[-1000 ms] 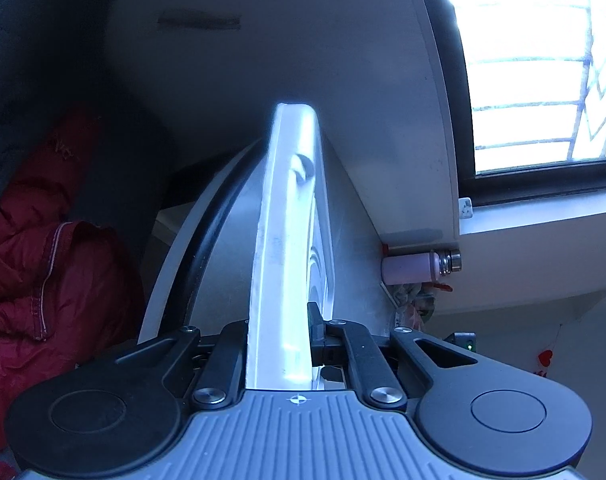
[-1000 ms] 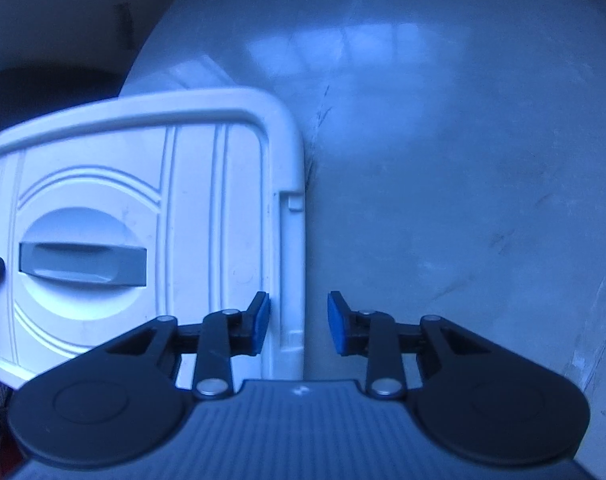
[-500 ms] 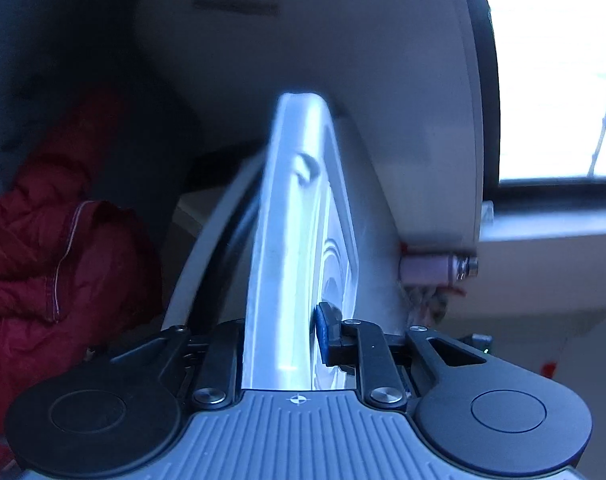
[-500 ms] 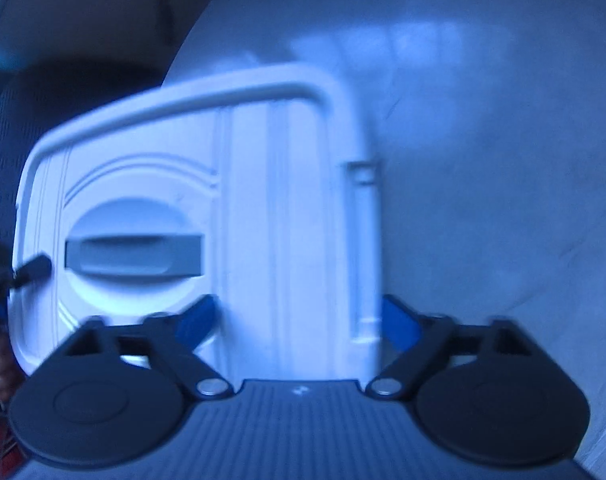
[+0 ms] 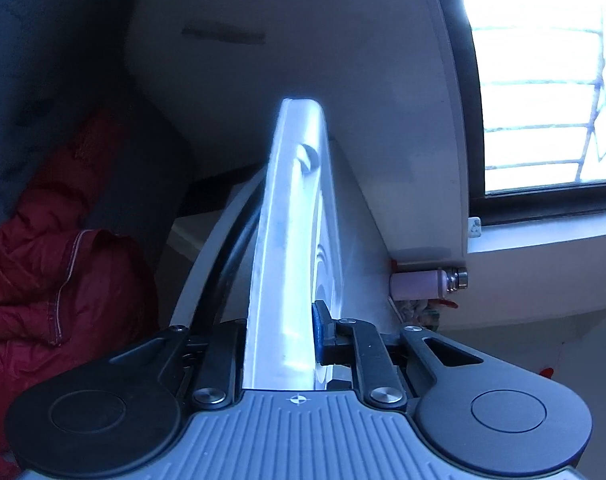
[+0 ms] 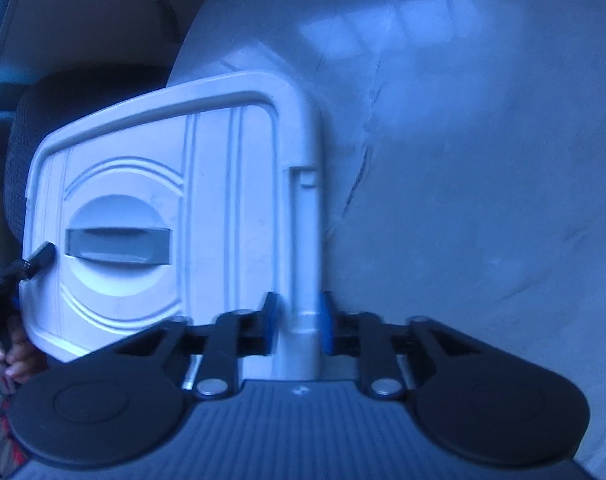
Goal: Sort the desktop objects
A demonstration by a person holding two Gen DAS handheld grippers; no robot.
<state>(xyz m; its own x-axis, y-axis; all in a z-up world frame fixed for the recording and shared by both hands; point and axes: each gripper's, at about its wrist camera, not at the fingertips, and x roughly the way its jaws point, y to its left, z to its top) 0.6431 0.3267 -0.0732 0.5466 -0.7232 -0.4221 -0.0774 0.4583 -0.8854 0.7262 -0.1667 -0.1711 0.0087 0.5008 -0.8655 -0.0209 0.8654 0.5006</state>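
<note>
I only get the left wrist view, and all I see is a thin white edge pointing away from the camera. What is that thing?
Observer: A white lid. The right wrist view shows its flat face, with a grey handle in a round hollow.
Operator: Does anything grip it on the other side?
Observer: Yes. The right gripper has just been closing its jaws, and its pads now press on the lid's rim.
Operator: What is beyond the lid there?
Observer: A pale, scratched table.
</note>
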